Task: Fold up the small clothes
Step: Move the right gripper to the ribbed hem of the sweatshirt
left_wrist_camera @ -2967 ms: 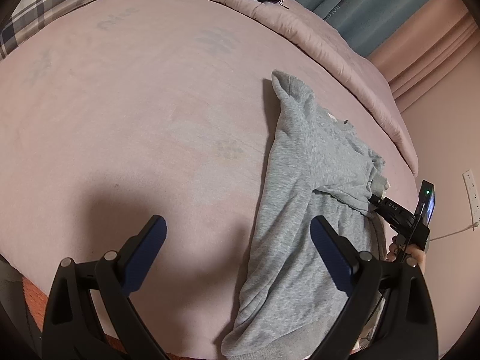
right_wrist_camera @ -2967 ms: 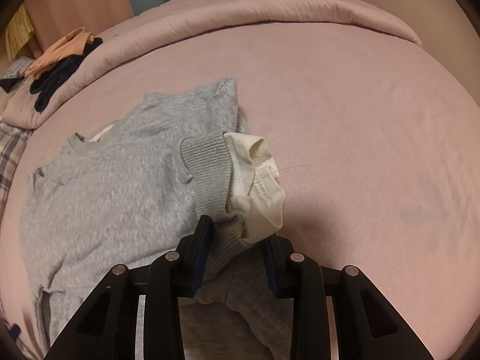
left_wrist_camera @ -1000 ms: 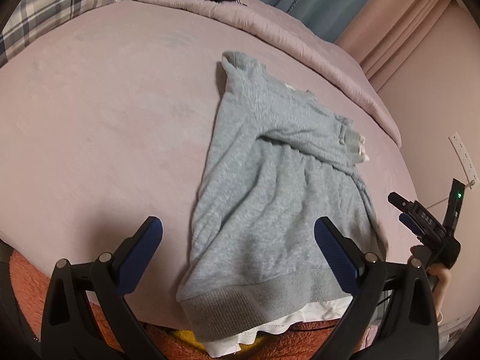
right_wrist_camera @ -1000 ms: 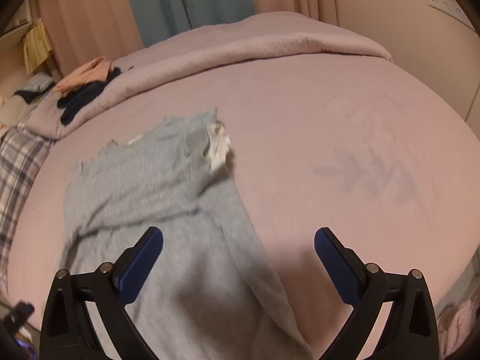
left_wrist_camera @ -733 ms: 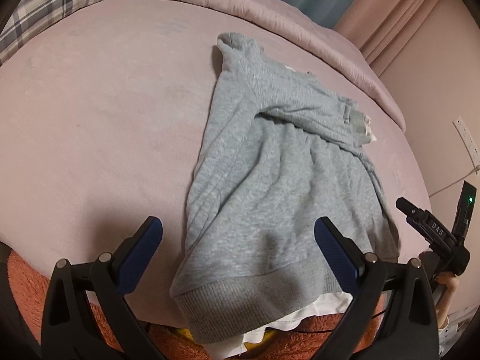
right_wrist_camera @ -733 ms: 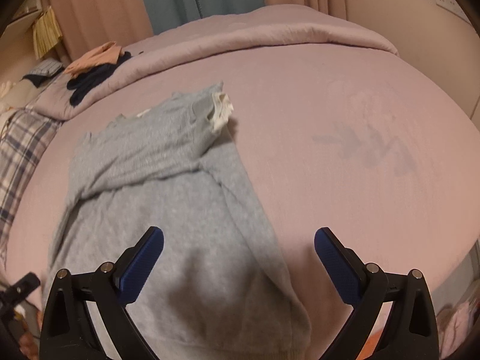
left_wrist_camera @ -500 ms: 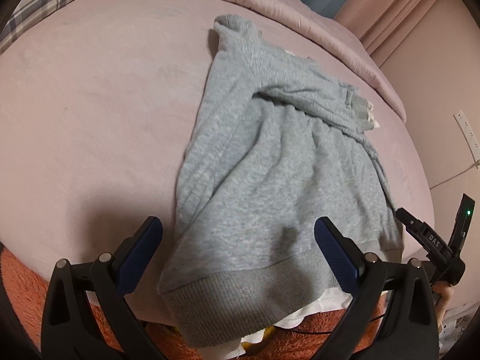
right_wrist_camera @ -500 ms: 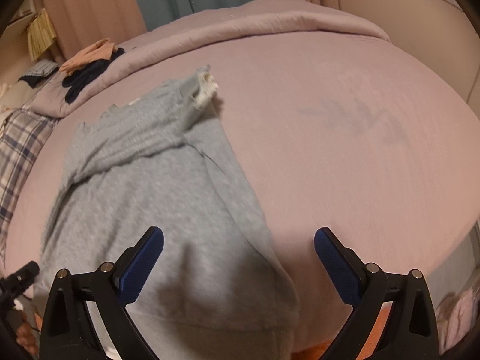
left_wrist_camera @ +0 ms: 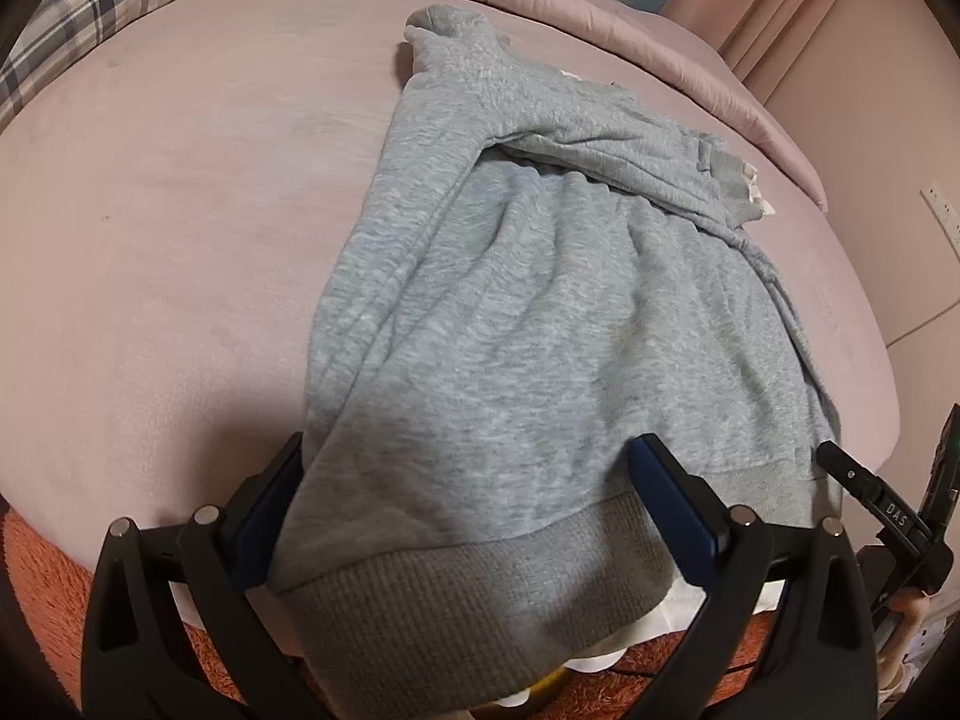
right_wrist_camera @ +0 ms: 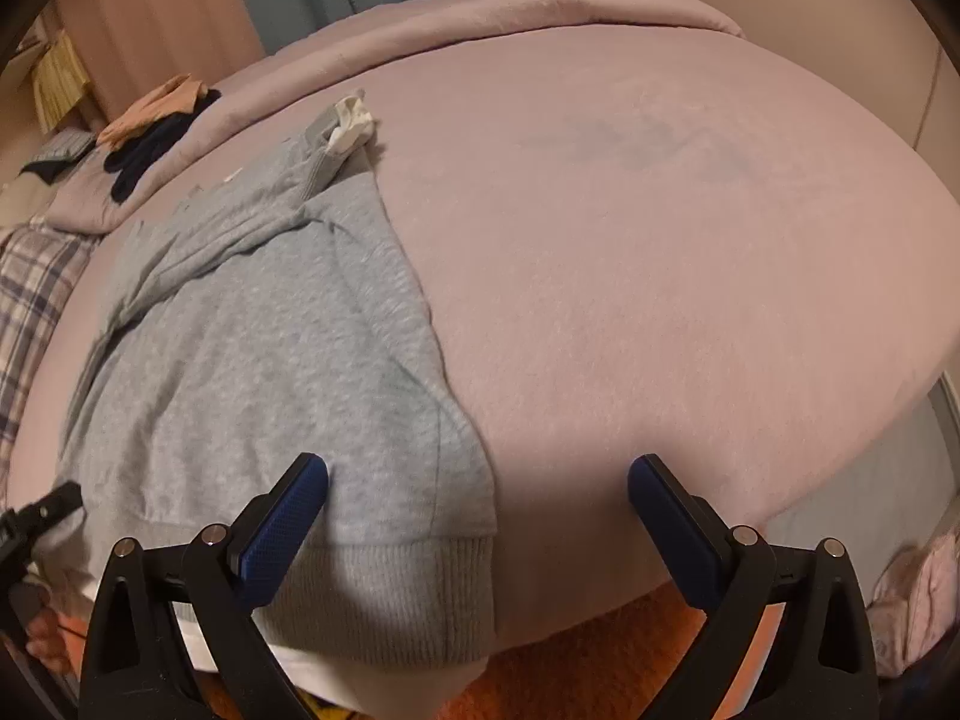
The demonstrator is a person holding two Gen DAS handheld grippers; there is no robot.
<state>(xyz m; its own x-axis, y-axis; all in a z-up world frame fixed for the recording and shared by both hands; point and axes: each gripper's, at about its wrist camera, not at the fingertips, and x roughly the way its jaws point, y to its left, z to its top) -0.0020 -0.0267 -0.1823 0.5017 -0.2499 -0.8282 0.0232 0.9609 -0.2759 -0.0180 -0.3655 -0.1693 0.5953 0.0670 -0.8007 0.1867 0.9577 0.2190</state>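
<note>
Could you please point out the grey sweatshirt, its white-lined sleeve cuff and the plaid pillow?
grey sweatshirt [left_wrist_camera: 540, 330]: left wrist view, middle of body.
sleeve cuff [right_wrist_camera: 351, 117]: right wrist view, white lining.
plaid pillow [left_wrist_camera: 102, 6]: left wrist view, checked fabric.

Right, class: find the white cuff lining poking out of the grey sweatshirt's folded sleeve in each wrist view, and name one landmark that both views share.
Left wrist view: white cuff lining at upper right, at the sleeve's end.
Right wrist view: white cuff lining at upper left of centre.
Shared landmark: the sweatshirt's ribbed hem at the bed's near edge.

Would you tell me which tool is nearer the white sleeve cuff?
Neither clearly: both tools are at the sweatshirt hem, far from the cuff. The left tool straddles the hem's left corner; the right tool straddles its right corner.
</note>
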